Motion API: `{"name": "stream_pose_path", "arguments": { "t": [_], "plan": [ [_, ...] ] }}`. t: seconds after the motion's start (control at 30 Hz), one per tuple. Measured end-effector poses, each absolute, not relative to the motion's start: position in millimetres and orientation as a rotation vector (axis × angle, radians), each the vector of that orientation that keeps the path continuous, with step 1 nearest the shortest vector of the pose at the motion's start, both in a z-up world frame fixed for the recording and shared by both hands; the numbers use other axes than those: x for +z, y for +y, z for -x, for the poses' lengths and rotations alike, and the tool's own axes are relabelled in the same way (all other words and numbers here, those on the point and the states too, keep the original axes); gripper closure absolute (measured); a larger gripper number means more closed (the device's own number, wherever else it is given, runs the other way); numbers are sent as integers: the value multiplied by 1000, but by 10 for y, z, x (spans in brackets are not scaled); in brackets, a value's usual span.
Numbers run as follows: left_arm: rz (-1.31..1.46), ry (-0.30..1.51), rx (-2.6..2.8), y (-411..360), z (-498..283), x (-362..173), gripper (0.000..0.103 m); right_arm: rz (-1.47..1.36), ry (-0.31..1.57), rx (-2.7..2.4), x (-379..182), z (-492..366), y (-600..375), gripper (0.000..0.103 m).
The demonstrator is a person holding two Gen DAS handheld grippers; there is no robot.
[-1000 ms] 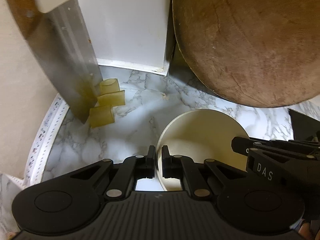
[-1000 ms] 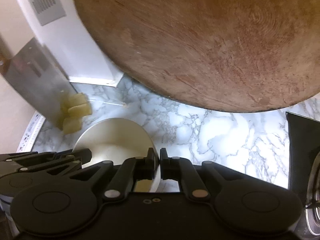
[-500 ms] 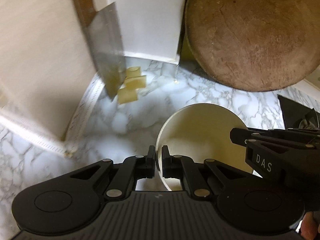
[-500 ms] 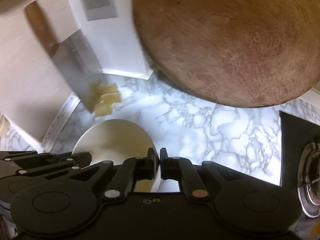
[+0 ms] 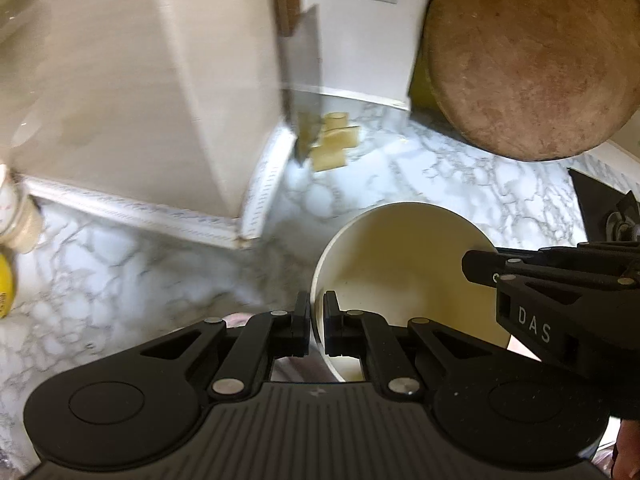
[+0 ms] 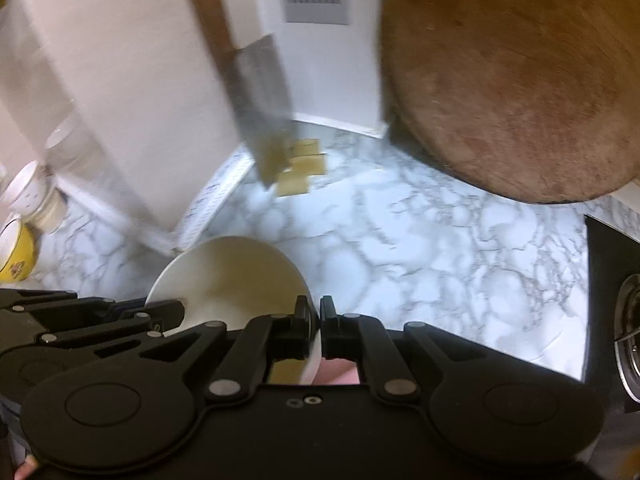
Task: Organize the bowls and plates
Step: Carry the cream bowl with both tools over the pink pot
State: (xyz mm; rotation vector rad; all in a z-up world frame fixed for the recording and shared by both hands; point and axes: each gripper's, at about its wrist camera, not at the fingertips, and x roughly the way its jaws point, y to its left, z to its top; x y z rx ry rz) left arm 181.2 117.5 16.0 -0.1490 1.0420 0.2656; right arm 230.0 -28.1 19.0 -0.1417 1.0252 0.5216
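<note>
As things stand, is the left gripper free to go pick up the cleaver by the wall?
Probably not: the left gripper is shut on the white bowl's rim, shared with the right gripper. The cleaver stands beyond.

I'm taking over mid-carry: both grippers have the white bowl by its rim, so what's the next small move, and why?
Probably keep lifting the bowl level with both together. The left gripper and right gripper each pinch opposite sides of its rim, so moving one alone would tip or twist it. The marble counter below is bare here, with the cleaver and round wooden board further off.
</note>
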Motion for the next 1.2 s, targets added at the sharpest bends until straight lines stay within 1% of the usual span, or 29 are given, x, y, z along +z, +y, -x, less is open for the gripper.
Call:
{"name": "stream_pose_path", "arguments": {
  "t": [0.3, 0.53, 0.77, 1.2],
  "plan": [
    [134, 1057, 328, 1586, -1396, 227, 98, 160, 1030, 608, 259, -1947, 168, 97],
    [134, 1097, 376, 1854, -1156, 93, 97, 179, 1063, 666, 195, -1722, 499, 96],
    [127, 1132, 390, 1939, -1053, -51, 97, 212, 1118, 673, 34, -1605, 680, 96],
    [146, 1173, 365, 1975, -1047, -265, 97, 245, 1172, 657, -138, -1569, 726, 95]
  ]
}}
